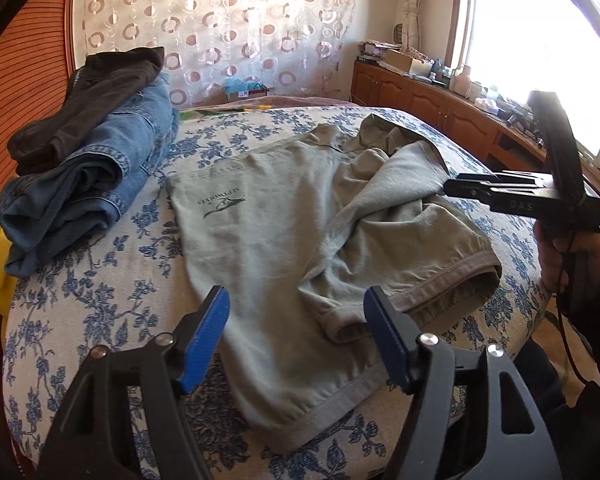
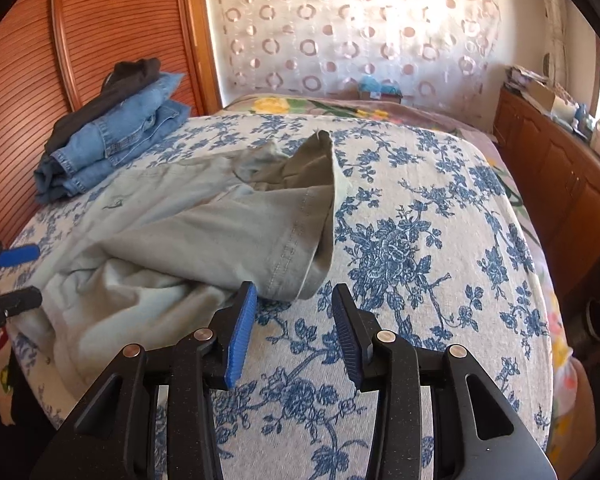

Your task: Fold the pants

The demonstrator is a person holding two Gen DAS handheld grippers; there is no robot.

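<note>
Pale green pants (image 1: pixel 284 248) lie rumpled and inside out on the blue-flowered bed cover (image 1: pixel 100 304); they also show in the right wrist view (image 2: pixel 188 232). One leg hem (image 1: pixel 440 292) lies folded over near my left gripper (image 1: pixel 296 340), which is open and empty just above the near leg. My right gripper (image 2: pixel 294 332) is open and empty over the bed cover (image 2: pixel 420 248), just short of a leg hem (image 2: pixel 300 264). It shows from the side in the left wrist view (image 1: pixel 452 190). The left gripper's fingertips (image 2: pixel 20 256) show at the far left of the right wrist view.
A stack of folded blue jeans (image 1: pixel 88 184) with dark pants (image 1: pixel 92 100) on top sits at the back left by the wooden headboard (image 1: pixel 24 72). A wooden cabinet (image 1: pixel 432 100) with clutter runs along the right under the window. A patterned curtain hangs behind.
</note>
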